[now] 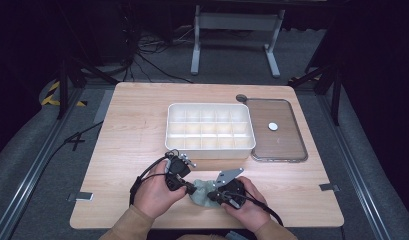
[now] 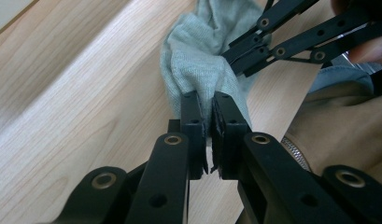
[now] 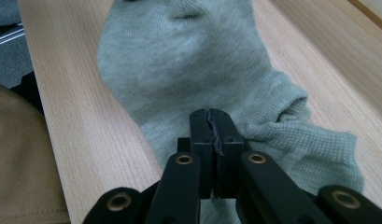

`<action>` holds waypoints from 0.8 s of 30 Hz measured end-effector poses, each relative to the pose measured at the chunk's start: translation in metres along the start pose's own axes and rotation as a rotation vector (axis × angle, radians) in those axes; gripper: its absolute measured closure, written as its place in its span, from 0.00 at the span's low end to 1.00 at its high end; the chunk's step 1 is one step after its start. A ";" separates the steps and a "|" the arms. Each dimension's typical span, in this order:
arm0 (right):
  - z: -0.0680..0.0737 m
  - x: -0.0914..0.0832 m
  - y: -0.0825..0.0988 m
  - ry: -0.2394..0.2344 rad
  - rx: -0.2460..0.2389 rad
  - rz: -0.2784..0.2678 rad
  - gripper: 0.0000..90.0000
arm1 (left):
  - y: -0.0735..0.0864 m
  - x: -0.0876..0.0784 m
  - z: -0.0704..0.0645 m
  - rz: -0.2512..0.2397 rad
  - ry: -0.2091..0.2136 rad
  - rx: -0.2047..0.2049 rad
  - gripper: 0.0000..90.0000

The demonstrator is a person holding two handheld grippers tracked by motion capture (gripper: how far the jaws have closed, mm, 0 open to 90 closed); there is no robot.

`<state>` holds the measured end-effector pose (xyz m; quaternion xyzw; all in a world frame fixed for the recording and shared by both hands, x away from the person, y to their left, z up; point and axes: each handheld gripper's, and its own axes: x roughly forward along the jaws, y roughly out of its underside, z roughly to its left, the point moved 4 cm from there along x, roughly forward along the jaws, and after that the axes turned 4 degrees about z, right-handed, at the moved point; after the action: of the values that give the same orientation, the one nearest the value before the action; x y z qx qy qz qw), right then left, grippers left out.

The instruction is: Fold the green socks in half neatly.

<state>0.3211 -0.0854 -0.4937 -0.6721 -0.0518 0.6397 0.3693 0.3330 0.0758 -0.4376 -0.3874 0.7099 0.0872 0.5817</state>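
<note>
Nearest the person, both hands work at the front edge of the wooden table (image 1: 132, 125). The left gripper (image 2: 206, 112) has its jaws clenched on a fold of the grey-green sock (image 3: 179, 65); a narrow slit remains between the pads, taken up by fabric. The right gripper (image 3: 211, 122) is likewise clamped on the sock, jaws pressed together over the knit near the ribbed cuff. In the high view the left gripper (image 1: 188, 188) and the right gripper (image 1: 216, 196) approach the sock (image 1: 202, 192) from opposite sides, tips close together.

Judgement: two opposed pinches on one small garment suggest it is being stretched, turned or folded; each grip anchors the fabric against the other's pull.

The sock lies on the table at the front centre, between the two hands. It is a short ankle type, light grey-green, fine plain knit on the body with a coarser ribbed band at the opening. It is bunched and creased, not flat.

Beyond it, well apart, stands a white compartmented organiser box (image 1: 210, 131), its cells apparently unfilled. Just beside that, to the right, lies a brown tray-like lid (image 1: 287, 145) bearing a small white disc (image 1: 273, 126).
</note>
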 end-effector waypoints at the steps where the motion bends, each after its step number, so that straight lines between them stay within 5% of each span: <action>1: 0.000 -0.001 0.000 -0.002 0.001 0.002 0.97 | 0.000 0.000 -0.001 0.014 0.002 0.000 0.94; 8: -0.023 -0.040 0.015 0.003 0.110 -0.070 0.96 | 0.001 -0.003 0.000 0.043 0.004 -0.008 0.94; 12: -0.028 -0.030 0.028 0.040 0.110 0.036 0.96 | -0.001 -0.003 -0.001 0.054 0.011 -0.007 0.94; 16: -0.027 -0.025 0.027 0.057 0.084 0.026 0.96 | -0.007 -0.002 -0.004 0.037 0.009 0.006 0.94; 24: -0.030 -0.024 0.030 0.025 0.115 -0.002 0.96 | -0.024 0.004 -0.014 0.032 0.020 0.047 0.94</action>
<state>0.3318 -0.1333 -0.4934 -0.6575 -0.0109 0.6329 0.4087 0.3383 0.0500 -0.4287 -0.3628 0.7238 0.0760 0.5820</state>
